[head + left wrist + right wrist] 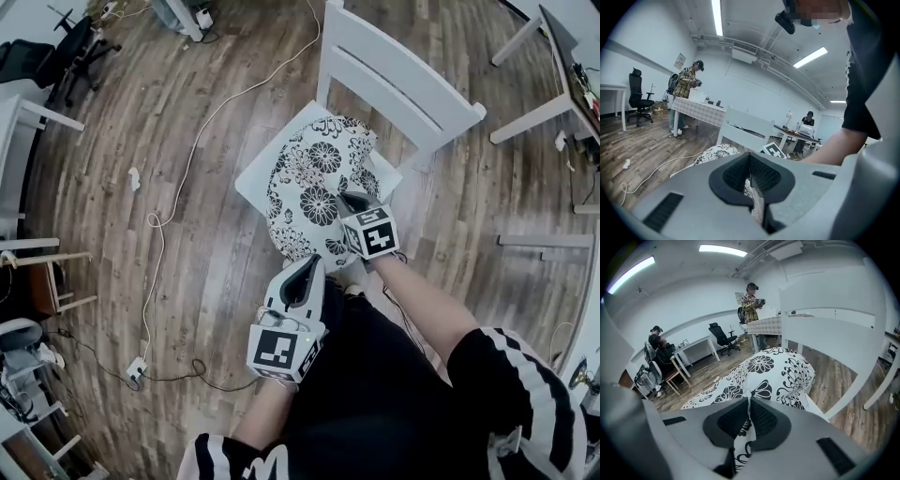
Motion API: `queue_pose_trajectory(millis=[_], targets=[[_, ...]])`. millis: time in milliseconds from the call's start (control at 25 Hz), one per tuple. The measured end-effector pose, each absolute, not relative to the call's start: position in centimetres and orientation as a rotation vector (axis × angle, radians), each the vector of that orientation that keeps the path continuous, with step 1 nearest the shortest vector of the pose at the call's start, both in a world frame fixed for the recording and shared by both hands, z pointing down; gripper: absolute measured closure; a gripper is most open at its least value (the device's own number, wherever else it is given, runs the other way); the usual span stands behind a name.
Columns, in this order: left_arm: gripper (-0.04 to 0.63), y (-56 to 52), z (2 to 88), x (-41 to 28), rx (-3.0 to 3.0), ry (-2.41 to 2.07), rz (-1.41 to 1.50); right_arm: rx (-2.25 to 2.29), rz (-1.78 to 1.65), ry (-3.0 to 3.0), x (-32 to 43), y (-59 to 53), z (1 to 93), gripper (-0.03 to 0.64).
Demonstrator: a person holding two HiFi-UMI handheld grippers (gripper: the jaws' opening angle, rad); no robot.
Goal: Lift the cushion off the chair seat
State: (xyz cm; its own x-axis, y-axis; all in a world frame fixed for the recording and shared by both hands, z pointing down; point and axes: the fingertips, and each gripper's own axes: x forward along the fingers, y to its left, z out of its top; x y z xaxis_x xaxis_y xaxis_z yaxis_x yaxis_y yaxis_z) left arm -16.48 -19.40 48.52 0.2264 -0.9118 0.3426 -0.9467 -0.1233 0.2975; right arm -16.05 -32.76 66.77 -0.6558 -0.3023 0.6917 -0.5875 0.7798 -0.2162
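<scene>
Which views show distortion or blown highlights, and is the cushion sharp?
Head view: fisheye bends the floorboards, light even, cushion sharp. Left gripper view: dark round vignette, ceiling lights blown out, cushion small but readable. Right gripper view: same vignette, chair back bowed, cushion print crisp.

The cushion point(314, 178) is white with black flowers, the chair point(403, 84) white, the floor point(94, 216) brown wood-grain.

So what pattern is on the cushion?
The cushion is white with a bold black floral print, clearest in the right gripper view.
</scene>
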Motion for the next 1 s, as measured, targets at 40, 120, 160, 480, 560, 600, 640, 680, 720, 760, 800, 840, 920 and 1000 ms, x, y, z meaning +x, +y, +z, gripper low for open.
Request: queue_pose_trajectory(millis=[40,120,160,480,560,600,640,680,720,760,800,840,920,1000], targets=[[0.594,-19.4,48.2,-16.7,2.051,-1.719,0.096,0.656,0.562,-2.319,-16.1,-32.8,66.3,0.586],[0.594,-19.4,47.7,-16.8,2.046,-1.732,0.086,0.652,0.554,-2.332,-16.2,-32.9,65.4,0.586],[0.594,-19.4,47.4,-16.8,2.048,-1.734,0.085,0.651,0.551,-2.338,-16.2,-32.9,65.0,0.586],[0.594,-20.2,44.9,-16.8,2.077,-1.773,0.083,0.642,0.541,-2.391,-16.4,-33.3,61.5,0.586],[0.594,-20.1,44.6,-17.1,2.072,-1.789,0.077,0.637,0.535,-2.405,-16.4,-33.2,60.7,0.586],[0.594,-20.1,44.4,-17.2,2.07,-1.797,0.073,0.634,0.53,-2.413,-16.4,-33.3,60.2,0.586],[0.594,-20.2,44.2,-17.4,2.069,-1.804,0.071,0.633,0.524,-2.422,-16.4,-33.3,59.8,0.586],[0.594,-20.2,44.0,-17.5,2.07,-1.811,0.072,0.633,0.52,-2.433,-16.5,-33.4,59.3,0.586],[0.594,-20.3,43.7,-17.6,2.073,-1.817,0.075,0.635,0.518,-2.443,-16.5,-33.6,58.7,0.586],[0.594,-20.4,43.5,-17.7,2.076,-1.823,0.079,0.639,0.519,-2.454,-16.5,-33.7,58.1,0.586],[0.594,-20.4,43.2,-17.8,2.079,-1.828,0.081,0.642,0.521,-2.465,-16.5,-33.8,57.6,0.586],[0.594,-20.5,42.9,-18.0,2.081,-1.834,0.083,0.644,0.523,-2.476,-16.6,-33.9,57.0,0.586],[0.594,-20.5,42.2,-18.2,2.085,-1.845,0.082,0.639,0.523,-2.497,-16.8,-33.8,56.0,0.586],[0.594,-20.5,41.8,-18.4,2.088,-1.852,0.075,0.633,0.519,-2.518,-17.1,-33.8,55.0,0.586]])
